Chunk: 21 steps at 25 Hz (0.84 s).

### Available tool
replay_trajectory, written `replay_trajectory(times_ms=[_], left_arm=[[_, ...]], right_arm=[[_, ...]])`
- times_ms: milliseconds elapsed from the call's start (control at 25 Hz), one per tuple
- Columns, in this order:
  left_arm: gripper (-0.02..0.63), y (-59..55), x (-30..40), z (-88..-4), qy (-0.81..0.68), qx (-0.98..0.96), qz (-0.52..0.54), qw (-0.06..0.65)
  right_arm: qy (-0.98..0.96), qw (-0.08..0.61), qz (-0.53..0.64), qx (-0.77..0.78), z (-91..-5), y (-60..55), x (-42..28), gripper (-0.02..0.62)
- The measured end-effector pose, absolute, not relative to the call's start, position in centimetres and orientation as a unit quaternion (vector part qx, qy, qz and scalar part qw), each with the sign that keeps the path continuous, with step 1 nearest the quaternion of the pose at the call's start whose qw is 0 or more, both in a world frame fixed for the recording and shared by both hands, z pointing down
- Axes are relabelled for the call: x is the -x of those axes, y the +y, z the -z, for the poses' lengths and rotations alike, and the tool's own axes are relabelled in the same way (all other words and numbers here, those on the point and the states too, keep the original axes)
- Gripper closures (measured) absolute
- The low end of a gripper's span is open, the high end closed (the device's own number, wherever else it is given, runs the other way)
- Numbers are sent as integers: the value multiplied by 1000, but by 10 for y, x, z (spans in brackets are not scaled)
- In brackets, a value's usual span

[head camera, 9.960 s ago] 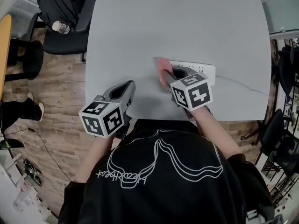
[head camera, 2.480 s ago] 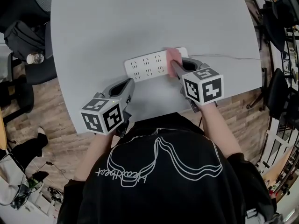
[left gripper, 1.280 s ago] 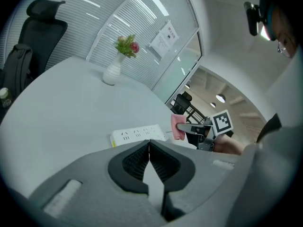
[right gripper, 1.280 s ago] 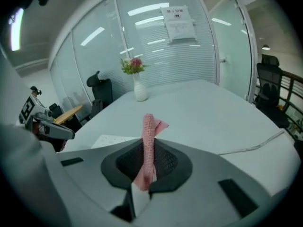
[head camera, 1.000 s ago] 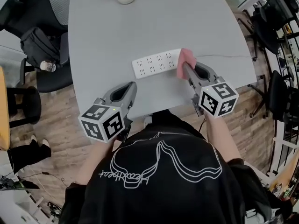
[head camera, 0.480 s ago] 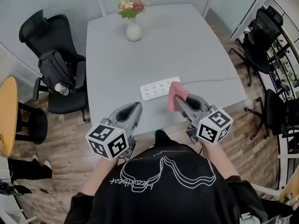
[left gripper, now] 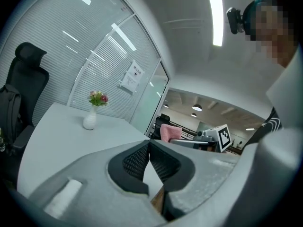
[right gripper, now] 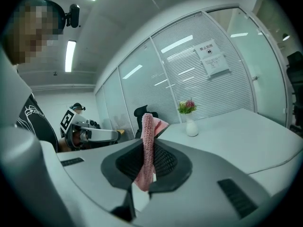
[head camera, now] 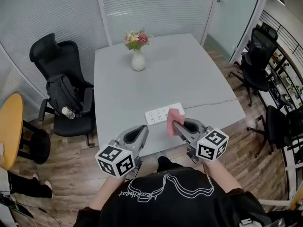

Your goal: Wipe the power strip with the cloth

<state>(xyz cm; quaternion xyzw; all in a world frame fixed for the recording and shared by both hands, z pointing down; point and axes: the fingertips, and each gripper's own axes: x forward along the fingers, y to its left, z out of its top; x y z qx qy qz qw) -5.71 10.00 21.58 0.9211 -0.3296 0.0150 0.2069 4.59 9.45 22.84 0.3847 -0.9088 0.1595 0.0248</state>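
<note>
We hold the left gripper (left gripper: 148, 145) low at the near edge of the grey table (head camera: 156, 74), its jaws pressed together on nothing. We judge it is resting out of the way, since the wiping needs only one tool. Our right gripper (right gripper: 148, 143) pinches a pink knitted cloth (right gripper: 147, 126), which stands up out of the jaws as a folded edge, ready to drag over a surface. The white oblong power strip (head camera: 158, 114) lies flat just beyond. In the head view the cloth overlaps its right end; whether they touch we cannot tell. A white vase of flowers (head camera: 138, 60) stands far back.
</note>
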Motion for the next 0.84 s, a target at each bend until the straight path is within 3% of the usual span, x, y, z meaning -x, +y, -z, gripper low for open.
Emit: replay_trajectory(times_ms=[840], left_arm=[[592,97,52,-226,-332,-919,-15,214]], right_arm=[[-911,33,-149,-382,-234,90,-46,560]])
